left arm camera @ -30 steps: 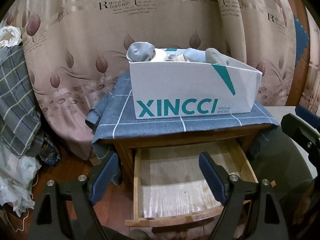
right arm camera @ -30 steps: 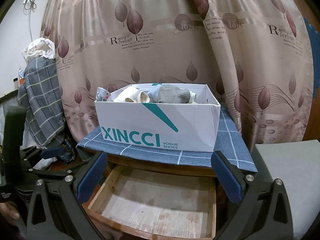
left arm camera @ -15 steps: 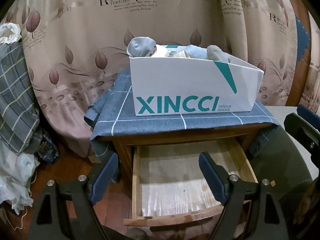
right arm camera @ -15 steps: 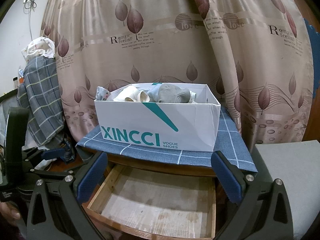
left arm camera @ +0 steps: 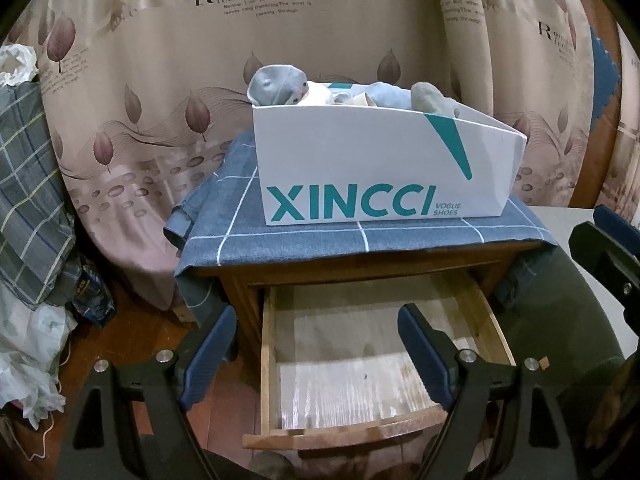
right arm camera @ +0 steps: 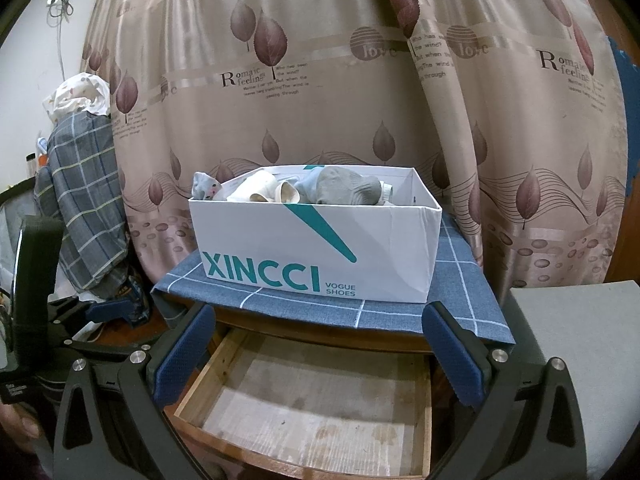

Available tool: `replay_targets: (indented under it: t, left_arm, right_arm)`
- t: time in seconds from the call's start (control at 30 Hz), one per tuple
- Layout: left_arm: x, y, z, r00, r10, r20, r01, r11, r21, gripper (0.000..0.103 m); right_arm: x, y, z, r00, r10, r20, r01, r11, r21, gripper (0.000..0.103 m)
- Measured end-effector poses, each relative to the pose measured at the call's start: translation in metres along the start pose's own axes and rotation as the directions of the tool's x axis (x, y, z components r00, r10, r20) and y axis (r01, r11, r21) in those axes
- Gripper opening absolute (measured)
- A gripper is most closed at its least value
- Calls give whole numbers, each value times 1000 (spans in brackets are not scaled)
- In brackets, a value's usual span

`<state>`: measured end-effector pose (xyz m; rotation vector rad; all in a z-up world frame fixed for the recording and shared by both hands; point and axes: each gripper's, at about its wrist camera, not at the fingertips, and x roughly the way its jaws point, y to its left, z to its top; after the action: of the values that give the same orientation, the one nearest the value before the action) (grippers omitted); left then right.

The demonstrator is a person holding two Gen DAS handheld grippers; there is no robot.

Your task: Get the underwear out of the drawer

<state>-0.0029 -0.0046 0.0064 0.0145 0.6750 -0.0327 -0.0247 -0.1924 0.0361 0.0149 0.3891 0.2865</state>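
Below the box point(left arm camera: 384, 168), the drawer point(left arm camera: 360, 344) stood pulled out, and we saw only bare wood inside it. Rolled clothes point(right arm camera: 340, 190) sat up in the box, gray and white ones, but we could not tell if they were underwear. The box stood on a blue cloth point(left arm camera: 304, 240) on top of the cabinet point(left arm camera: 360, 268).

Our left tongs point(left arm camera: 316, 356) were wide open and held nothing. Our right tongs point(right arm camera: 318, 356) were wide open too, with nothing between the blue pads. Both hung in front of the drawer and touched nothing.

Since a second ago, our left view had slid a little to the left, so the box sat more to the right in it. Our right view looked the same as before.

From the left, we saw the drawer's front edge point(left arm camera: 340, 434) and a white bag point(left arm camera: 28, 356) on the floor. From the right, we saw a gray seat point(right arm camera: 580, 360), a plaid cloth point(right arm camera: 84, 208) and a wire point(right arm camera: 60, 4) on the wall. We also saw deeper into the box there, right down to its far wall.
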Motion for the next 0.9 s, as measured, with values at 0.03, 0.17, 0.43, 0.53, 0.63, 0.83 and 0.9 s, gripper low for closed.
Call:
replay_targets:
  t: [0.03,0.17,0.43,0.53,0.63,0.83,0.9]
  left_arm:
    - [0,0,0,1000,-1,0,1,1000,-1,85]
    - [0,-1,-1,1000,2,0,-2,1000,3,85]
    - [2,-1,-1,1000,-1,-8,1,1000,7,85]
    - [2,-2,-2,1000,-3,-7,3,1000,8,85]
    - [2,-2,-2,1000,-8,-8,8,1000,8,85]
    - [5,-3,-1,1000,-19,-23,19,1000,7,85]
    - [5,-4,-1,1000,-19,-23,19,1000,7,85]
  right_arm:
    - [0,0,0,1000,0,0,0,1000,0,102]
    - [0,0,0,1000,0,0,0,1000,-1,102]
    - [0,0,0,1000,0,1,0,1000,-1,102]
    - [0,0,0,1000,1,0,-1,1000,0,102]
    - [0,-1,0,1000,1,1,-1,1000,-1,102]
    - [0,-1,0,1000,2,-1,-2,1000,-2,102]
    - [1,-1,0,1000,2,1,-2,1000,-1,102]
